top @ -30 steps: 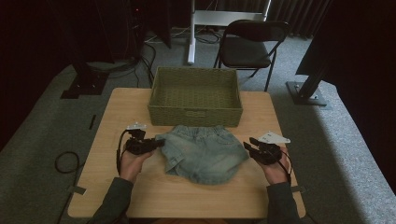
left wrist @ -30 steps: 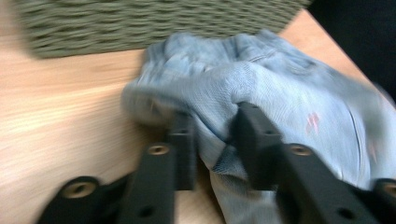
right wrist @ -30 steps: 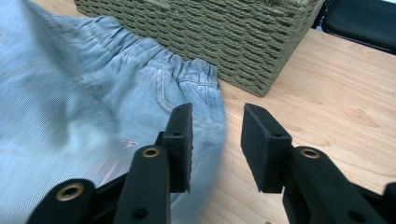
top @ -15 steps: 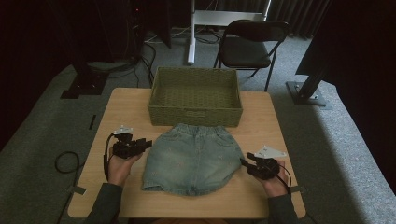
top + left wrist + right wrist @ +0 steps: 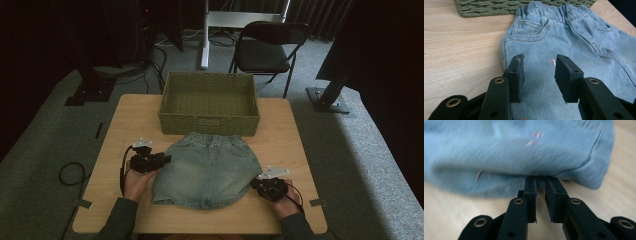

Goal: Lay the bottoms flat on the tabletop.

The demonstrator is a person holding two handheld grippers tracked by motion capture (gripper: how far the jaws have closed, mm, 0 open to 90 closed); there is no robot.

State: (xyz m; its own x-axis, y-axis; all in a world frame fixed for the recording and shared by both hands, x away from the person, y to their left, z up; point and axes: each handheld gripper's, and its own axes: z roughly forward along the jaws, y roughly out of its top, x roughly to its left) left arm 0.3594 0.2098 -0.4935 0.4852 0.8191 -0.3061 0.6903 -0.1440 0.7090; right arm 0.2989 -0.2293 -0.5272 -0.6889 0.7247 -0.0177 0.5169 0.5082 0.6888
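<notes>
High view: one denim shorts [image 5: 207, 169], one basket [image 5: 209, 102], two grippers.

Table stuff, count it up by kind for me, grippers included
Denim shorts: 1
Basket: 1
Grippers: 2, left gripper and right gripper
Total: 4

This looks like a recording studio or lab. Dark curtains [image 5: 325, 15] hang behind grey carpet [image 5: 380, 150], with metal stand bases [image 5: 330, 100], loose floor cables [image 5: 67, 172] and a folding chair [image 5: 265, 50] around one small wooden tabletop [image 5: 125, 120].
</notes>
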